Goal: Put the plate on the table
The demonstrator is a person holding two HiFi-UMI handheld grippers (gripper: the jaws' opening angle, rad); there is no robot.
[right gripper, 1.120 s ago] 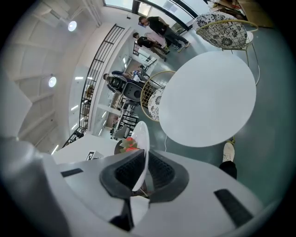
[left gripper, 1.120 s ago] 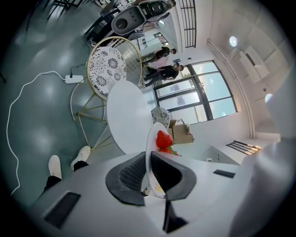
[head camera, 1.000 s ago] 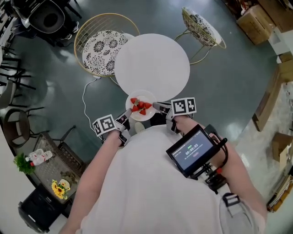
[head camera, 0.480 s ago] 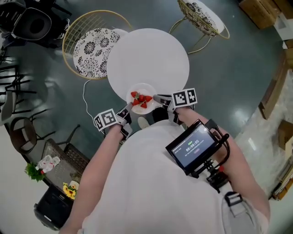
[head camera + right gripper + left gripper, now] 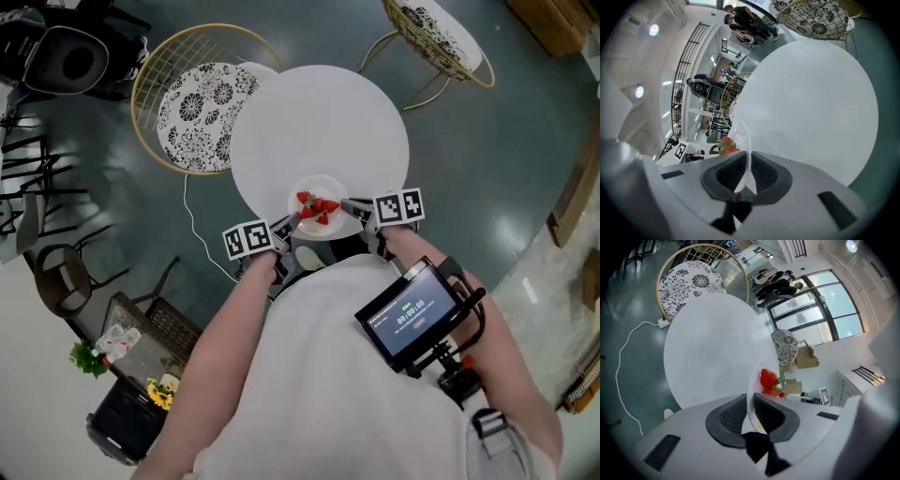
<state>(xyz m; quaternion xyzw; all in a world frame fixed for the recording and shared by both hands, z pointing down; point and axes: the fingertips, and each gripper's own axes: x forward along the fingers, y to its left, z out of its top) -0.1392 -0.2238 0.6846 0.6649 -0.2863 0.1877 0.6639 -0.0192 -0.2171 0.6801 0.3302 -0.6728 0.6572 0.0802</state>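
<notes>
Where the head view looks down, the plate (image 5: 323, 186) of strawberries (image 5: 317, 207) lies over the round table's (image 5: 319, 112) near edge, between the left gripper (image 5: 291, 223) and the right gripper (image 5: 354, 208). In the left gripper view the jaws, just eased slightly wider, have both pads against the rim. In the right gripper view the jaws are clamped on the opposite rim.

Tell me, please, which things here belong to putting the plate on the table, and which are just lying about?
Job in hand:
plate of strawberries; round white table; left gripper, the plate's rim between its jaws, which have just been opening; right gripper, jaws on the rim.

Lying about:
patterned chair; wicker chair; white cable; yellow flowers.
</notes>
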